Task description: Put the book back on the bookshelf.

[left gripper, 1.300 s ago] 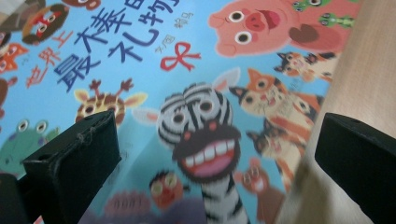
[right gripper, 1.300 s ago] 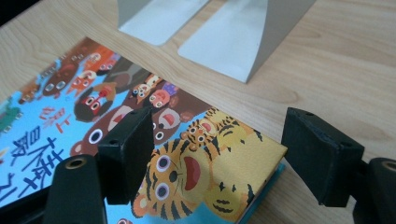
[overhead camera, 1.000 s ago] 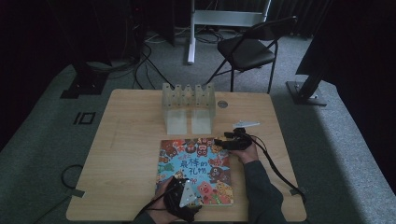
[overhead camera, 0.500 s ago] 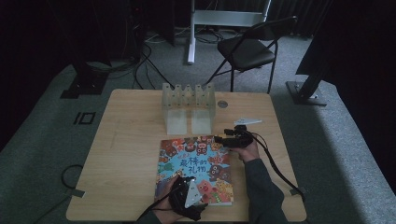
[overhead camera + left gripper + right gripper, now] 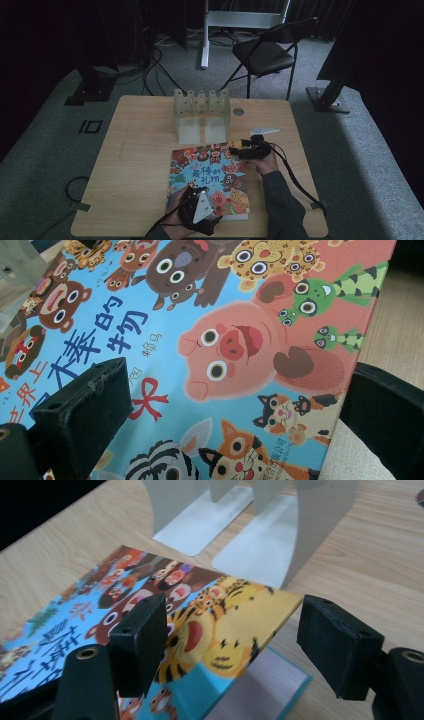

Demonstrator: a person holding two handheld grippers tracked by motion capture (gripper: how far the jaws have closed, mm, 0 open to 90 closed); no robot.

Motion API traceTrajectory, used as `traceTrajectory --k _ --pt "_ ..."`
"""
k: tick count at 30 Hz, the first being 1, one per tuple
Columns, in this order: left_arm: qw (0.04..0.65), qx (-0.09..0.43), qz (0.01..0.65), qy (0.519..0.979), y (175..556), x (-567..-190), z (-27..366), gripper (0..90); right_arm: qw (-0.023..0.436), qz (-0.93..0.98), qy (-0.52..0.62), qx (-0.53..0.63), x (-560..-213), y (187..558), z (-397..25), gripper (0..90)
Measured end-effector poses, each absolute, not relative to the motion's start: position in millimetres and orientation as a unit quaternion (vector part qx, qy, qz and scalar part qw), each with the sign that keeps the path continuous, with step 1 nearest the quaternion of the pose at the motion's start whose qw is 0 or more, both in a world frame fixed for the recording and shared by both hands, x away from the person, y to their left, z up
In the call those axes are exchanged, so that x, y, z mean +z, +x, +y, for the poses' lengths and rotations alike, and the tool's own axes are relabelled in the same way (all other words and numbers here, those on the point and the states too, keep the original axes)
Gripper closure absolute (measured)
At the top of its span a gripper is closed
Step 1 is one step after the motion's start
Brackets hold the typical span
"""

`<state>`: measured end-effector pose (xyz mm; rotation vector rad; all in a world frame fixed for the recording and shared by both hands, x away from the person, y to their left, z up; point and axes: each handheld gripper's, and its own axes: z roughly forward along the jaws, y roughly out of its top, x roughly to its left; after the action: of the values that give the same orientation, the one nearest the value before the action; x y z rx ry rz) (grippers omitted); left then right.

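The picture book (image 5: 210, 181) lies flat in the lower centre of the surface (image 5: 135, 165), its long axis running up the frame toward the clear rack (image 5: 201, 114) just above it. The right tool (image 5: 239, 148), jaws spread wide, straddles the book's upper right corner, where the cover (image 5: 220, 630) looks lifted off the page below. The left tool (image 5: 192, 197), also open, sits over the lower edge; bare surface lies left of the book.

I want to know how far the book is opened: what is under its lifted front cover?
Under the raised corner of the cover a pale first page shows. The rest of that page is hidden by the cover.
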<state>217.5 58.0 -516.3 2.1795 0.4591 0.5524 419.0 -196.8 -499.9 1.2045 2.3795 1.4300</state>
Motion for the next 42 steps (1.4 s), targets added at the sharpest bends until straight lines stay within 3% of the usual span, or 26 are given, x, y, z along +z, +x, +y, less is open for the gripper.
traceTrajectory --k 5,6,24,28,36,42 --pt "0.416 0.224 0.181 0.862 217 -513 58 2.1 0.032 0.78 0.396 0.484 -496 417 -197 35.8" --pt "0.416 0.225 0.18 0.863 217 -513 58 2.1 0.026 0.782 0.394 0.482 -495 416 -196 41.2" --pt "0.437 0.198 0.187 0.858 222 -511 61 2.0 0.005 0.793 0.386 0.472 -484 417 -183 43.2" --pt "0.441 0.193 0.19 0.856 223 -511 64 2.1 0.006 0.791 0.382 0.478 -480 416 -181 45.9" --pt "0.443 0.188 0.208 0.852 220 -514 80 5.1 -0.016 0.767 0.384 0.514 -473 417 -186 60.1" --pt "0.452 0.173 0.231 0.844 219 -516 101 5.8 -0.014 0.769 0.375 0.517 -463 418 -182 62.2"
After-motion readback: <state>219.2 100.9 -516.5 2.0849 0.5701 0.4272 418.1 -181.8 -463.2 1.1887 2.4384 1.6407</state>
